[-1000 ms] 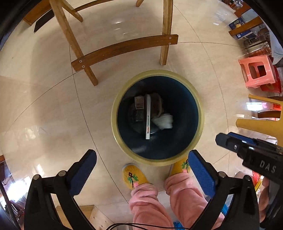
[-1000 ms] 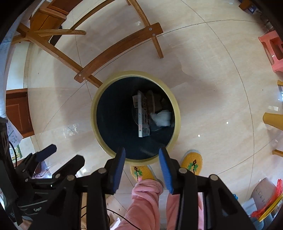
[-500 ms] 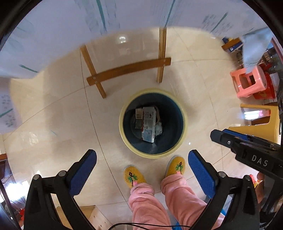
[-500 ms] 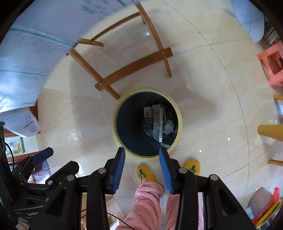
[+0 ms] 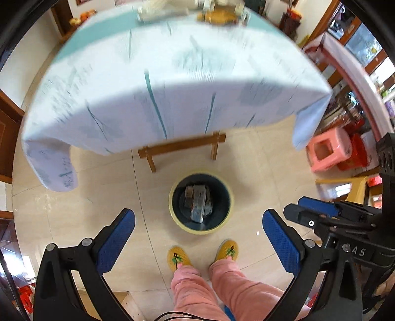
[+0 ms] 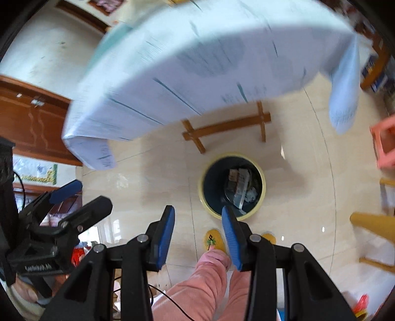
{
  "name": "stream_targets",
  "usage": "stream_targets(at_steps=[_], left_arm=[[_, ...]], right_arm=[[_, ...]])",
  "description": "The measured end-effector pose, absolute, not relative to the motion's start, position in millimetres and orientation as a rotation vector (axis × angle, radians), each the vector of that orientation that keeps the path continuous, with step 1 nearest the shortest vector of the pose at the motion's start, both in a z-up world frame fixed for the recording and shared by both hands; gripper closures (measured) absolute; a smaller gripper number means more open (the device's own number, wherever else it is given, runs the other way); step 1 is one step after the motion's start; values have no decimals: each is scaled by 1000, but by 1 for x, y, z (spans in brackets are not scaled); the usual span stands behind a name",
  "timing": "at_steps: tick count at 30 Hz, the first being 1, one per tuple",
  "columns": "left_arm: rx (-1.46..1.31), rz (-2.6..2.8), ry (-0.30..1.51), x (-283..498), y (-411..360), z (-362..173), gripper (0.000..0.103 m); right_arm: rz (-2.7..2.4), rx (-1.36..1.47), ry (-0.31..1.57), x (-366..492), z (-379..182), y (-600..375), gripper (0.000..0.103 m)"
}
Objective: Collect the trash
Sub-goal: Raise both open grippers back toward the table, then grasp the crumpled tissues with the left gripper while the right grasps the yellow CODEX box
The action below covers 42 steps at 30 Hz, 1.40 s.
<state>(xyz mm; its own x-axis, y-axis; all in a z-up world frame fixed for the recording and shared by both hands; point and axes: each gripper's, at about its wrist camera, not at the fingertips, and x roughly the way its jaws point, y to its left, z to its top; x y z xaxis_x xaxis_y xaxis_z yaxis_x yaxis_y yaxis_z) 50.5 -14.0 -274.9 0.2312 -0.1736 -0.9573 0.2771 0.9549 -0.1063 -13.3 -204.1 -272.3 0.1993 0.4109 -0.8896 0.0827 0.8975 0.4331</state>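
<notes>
A round bin (image 5: 178,223) with a yellow rim and dark blue inside stands on the tiled floor; it also shows in the right wrist view (image 6: 262,195). Trash (image 5: 197,205) lies in it: a flat packet, a brown piece and crumpled paper, also seen in the right wrist view (image 6: 240,189). My left gripper (image 5: 198,234) is open and empty, high above the bin. My right gripper (image 6: 198,219) is open and empty, high above the floor left of the bin. Blurred items (image 5: 217,14) lie at the table's far edge.
A table with a pale blue cloth (image 5: 172,81) fills the upper view, its wooden leg brace (image 5: 181,147) behind the bin. A pink stool (image 5: 329,150) and a yellow stool (image 5: 345,189) stand to the right. The person's yellow slippers (image 5: 177,256) are just before the bin.
Both grippers have risen well away from the bin, which looks much smaller now. The table top has come into view. Both stay open and empty.
</notes>
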Motion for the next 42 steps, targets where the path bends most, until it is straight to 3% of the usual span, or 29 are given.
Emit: stream_targets(at_steps=[11,21,26,32,42], left_arm=[[107,-269,1085,38,-33,-136,1],[135,-180,978,64,-40,-75,1],[159,-177,974,101,-40,-70,1],[202,-229,976,178,-38,-78,1],[321,-338,1100,367,-48,-156,1]], right_arm=[[383,386,1128,-4,-153,-223,63],[400,373,974,28,-91,-242,63],[354,422,954,57,-84,-255,55],[286,514,991,120,-99,-262,55],[74,809,1097,255,-169,-279,55]])
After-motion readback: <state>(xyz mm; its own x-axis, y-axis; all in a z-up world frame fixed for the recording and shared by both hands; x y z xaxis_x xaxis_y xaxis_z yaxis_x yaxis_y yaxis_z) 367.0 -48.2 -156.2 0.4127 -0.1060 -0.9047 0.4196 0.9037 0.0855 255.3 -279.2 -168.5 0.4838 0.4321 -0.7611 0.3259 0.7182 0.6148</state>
